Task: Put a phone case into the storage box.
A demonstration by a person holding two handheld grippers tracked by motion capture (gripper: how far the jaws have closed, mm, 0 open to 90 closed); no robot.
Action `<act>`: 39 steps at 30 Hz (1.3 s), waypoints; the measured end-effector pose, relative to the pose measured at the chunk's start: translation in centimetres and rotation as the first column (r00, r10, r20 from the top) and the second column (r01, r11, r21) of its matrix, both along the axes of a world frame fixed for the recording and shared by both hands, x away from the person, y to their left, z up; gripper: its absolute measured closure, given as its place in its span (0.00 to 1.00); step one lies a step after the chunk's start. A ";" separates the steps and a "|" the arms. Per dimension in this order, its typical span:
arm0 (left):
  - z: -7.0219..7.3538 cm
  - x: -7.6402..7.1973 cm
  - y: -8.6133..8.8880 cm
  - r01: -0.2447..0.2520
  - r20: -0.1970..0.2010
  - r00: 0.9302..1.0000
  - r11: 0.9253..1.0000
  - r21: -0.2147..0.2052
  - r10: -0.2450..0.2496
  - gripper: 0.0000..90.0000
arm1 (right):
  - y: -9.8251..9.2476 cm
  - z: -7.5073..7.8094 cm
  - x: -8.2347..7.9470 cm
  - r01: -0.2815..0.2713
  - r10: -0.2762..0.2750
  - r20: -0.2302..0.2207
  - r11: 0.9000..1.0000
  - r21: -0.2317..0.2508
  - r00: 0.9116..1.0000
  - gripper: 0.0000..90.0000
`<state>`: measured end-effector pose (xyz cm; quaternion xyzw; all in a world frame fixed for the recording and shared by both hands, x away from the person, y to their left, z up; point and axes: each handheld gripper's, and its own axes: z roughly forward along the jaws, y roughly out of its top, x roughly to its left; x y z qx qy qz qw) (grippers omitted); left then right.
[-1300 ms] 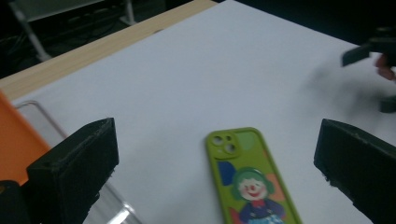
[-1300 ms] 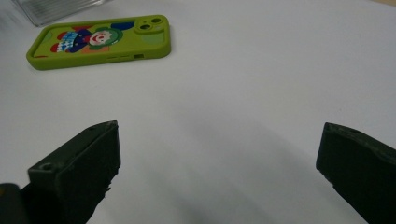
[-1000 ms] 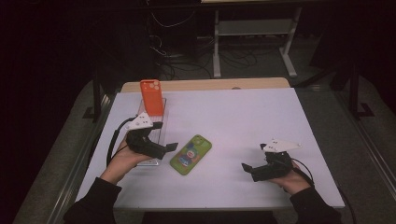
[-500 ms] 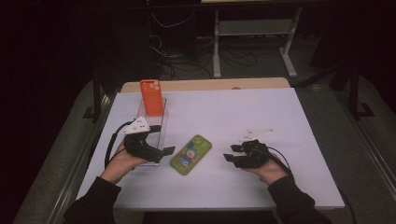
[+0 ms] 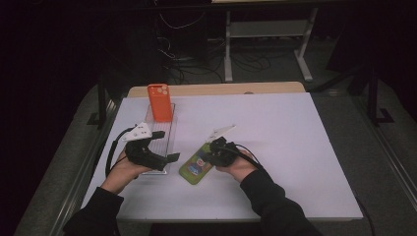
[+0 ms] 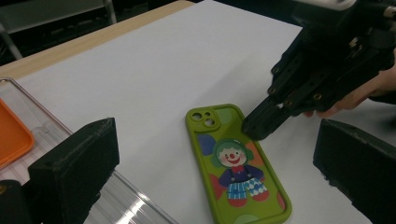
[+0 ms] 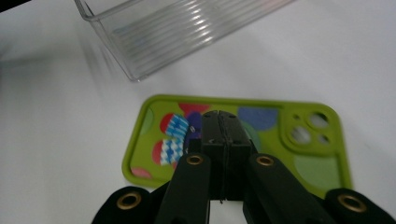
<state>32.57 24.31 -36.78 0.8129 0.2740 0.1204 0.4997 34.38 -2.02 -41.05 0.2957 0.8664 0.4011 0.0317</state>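
Two handheld grippers worked over a white table [image 5: 295, 147]. Near the lower middle of the high view, the right gripper [image 5: 212, 150] had just been closing; its jaws met flat together with nothing between them, their tips over the green clown phone case [image 5: 196, 166], at its long edge in the left gripper view. That case [image 6: 233, 163] lay flat, picture side up, cameras toward the frame's top. At lower left, the left gripper [image 5: 164, 146] sat with jaws spread wide and empty, by a clear plastic tray [image 5: 167, 128]. An orange phone case [image 5: 160, 102] stood upright at the tray's far end.
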 end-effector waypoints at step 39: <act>0.1 0.2 -0.1 -0.003 0.004 1.000 1.000 -0.005 0.003 0.00 | 6.7 -2.8 2.3 -0.103 0.095 -0.105 0.992 -0.069 0.990 0.98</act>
